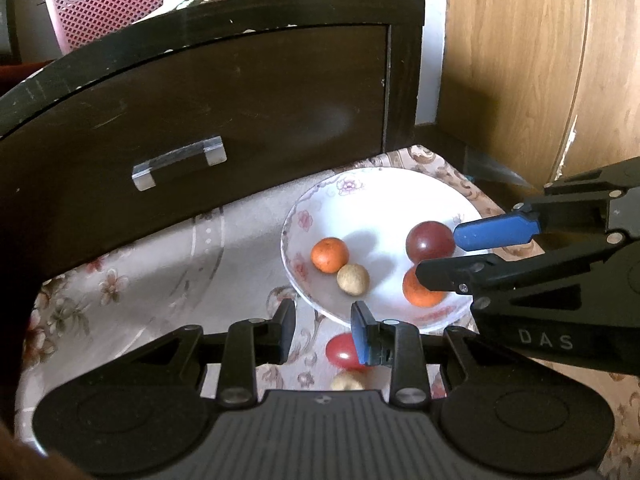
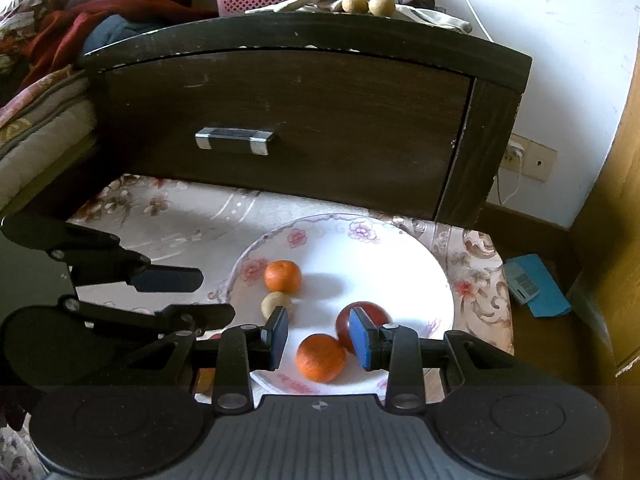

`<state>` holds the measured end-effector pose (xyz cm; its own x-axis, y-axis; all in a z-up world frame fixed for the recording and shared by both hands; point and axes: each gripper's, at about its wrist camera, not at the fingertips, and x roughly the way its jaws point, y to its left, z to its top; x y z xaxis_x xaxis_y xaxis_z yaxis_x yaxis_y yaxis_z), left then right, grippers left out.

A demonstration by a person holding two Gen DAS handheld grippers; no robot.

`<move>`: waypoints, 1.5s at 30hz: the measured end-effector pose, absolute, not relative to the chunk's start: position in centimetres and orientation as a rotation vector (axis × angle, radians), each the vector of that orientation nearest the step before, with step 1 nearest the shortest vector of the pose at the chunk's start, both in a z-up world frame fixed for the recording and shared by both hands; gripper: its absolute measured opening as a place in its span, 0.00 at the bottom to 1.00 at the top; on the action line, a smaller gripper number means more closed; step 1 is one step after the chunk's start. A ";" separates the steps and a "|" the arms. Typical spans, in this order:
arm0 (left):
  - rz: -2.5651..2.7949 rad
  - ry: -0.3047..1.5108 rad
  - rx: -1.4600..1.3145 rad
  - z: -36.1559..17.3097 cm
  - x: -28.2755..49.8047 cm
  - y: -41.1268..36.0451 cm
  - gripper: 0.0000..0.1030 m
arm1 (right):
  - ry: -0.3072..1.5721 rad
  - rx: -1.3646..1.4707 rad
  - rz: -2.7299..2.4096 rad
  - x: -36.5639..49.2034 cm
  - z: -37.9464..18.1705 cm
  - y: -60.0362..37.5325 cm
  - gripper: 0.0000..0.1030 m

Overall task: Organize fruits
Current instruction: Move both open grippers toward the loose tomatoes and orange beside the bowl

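A white floral plate [image 1: 360, 200] [image 2: 400, 248] on a floral cloth holds two oranges [image 1: 330, 255] [image 1: 418, 294], a dark red fruit [image 1: 430, 240] and a small tan fruit [image 1: 353, 279]. In the right wrist view these are the oranges [image 2: 282, 276] [image 2: 320, 358], the dark red fruit [image 2: 360, 314] and the tan fruit [image 2: 274, 302]. A red fruit [image 1: 340, 350] and a tan fruit [image 1: 346, 382] lie on the cloth beside the plate. My left gripper [image 1: 324, 330] is open and empty above them. My right gripper [image 2: 318, 338] is open over the plate, with the near orange between its fingers.
A dark wooden nightstand [image 1: 240, 92] [image 2: 300, 120] with a metal handle [image 1: 180, 162] stands behind the plate, with two tan fruits [image 2: 368, 3] and cloth on top. A pink basket [image 1: 104, 0] is behind. A blue object [image 2: 536, 286] lies on the floor at right.
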<state>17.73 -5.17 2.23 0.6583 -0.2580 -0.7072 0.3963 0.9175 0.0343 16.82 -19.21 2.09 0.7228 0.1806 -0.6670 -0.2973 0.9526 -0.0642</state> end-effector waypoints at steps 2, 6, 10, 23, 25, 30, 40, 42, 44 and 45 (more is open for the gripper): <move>-0.372 0.771 0.199 2.2 17.3 -5.0 0.38 | 0.716 -0.171 0.270 16.3 2.2 -19.0 0.27; -0.369 0.780 0.208 2.1 16.5 -4.5 0.38 | 0.724 -0.173 0.282 15.5 2.1 -18.5 0.27; -0.368 0.791 0.219 2.0 15.7 -3.9 0.38 | 0.735 -0.175 0.294 14.9 1.9 -17.9 0.27; -0.388 0.864 0.256 0.2 13.0 -0.9 0.38 | 0.792 -0.205 0.378 12.9 0.4 -15.0 0.28; -0.393 0.877 0.260 -0.1 12.7 -0.3 0.39 | 0.808 -0.214 0.398 12.8 0.0 -14.5 0.28; -0.396 0.918 0.270 -0.7 12.8 0.5 0.39 | 0.848 -0.246 0.446 12.5 -1.2 -13.1 0.28; -0.395 0.967 0.289 -1.3 13.3 1.8 0.39 | 0.895 -0.244 0.503 12.8 -2.2 -12.0 0.28; -0.389 0.973 0.287 -1.3 13.5 2.2 0.39 | 0.905 -0.237 0.515 13.2 -2.5 -11.7 0.28; -0.386 0.981 0.284 -1.4 13.6 2.6 0.39 | 0.914 -0.234 0.526 13.4 -2.7 -11.3 0.28; -0.384 0.987 0.287 -1.5 13.7 2.7 0.39 | 0.917 -0.233 0.533 13.5 -2.8 -11.2 0.28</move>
<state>13.71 2.73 -1.51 0.4933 -0.1840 -0.8502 0.4396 0.8961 0.0612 13.54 -11.16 -2.80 0.4907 0.3371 -0.8034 -0.5307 0.8470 0.0312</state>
